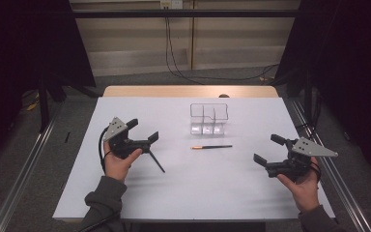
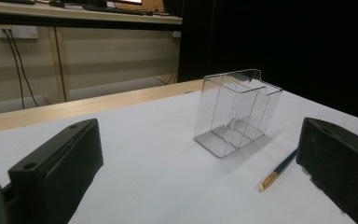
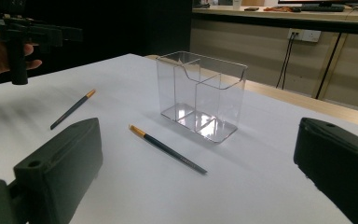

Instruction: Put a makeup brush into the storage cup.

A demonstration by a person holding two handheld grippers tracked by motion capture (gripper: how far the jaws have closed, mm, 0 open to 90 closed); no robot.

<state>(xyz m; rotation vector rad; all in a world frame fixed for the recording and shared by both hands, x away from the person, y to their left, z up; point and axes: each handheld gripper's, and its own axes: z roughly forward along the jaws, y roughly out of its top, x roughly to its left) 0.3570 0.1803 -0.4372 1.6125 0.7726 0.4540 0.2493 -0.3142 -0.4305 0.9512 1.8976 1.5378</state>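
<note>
Nothing is done yet, we judge: both pencils lie flat on the counter [image 1: 125,193] and the clear organizer [image 1: 209,118] stands empty, so every step of loading it is left.

Nearest us, our left gripper [image 1: 142,133] and right gripper [image 1: 266,150] hover with jaws spread wide, holding and touching nothing, each well apart from the organizer, one on either side.

Farther in, a dark pencil [image 1: 156,161] lies just below the left gripper, left of the organizer. The orange-tipped pencil [image 1: 211,146] lies just in front of the organizer, and the organizer stands beyond it, upright.
</note>
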